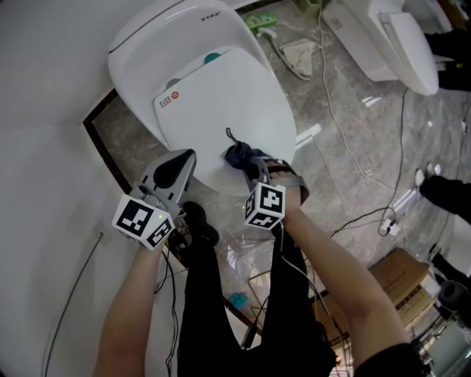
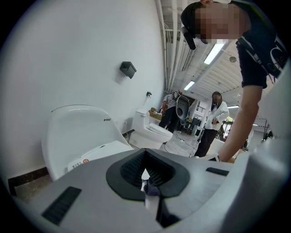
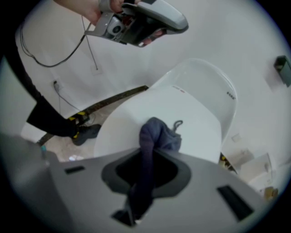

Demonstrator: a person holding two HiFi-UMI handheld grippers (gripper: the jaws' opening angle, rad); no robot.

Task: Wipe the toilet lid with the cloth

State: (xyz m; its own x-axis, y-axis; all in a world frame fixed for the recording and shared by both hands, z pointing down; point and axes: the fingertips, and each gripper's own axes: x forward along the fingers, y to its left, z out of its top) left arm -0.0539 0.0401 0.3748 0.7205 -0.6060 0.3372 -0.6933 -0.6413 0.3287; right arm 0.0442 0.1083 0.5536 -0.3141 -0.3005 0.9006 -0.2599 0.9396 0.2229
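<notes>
Pinching the dark blue cloth (image 1: pixel 237 156), the right gripper (image 1: pixel 252 169) holds it on the toilet lid (image 1: pixel 228 103), near its front edge. The left gripper (image 1: pixel 179 163), jaws pressed together, hovers just beside that edge.

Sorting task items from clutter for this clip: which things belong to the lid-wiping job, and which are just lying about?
Job in hand:
toilet lid
cloth, resting on the lid
right gripper, shut on the cloth

Lying about:
green power strip
second toilet
cardboard box
</notes>
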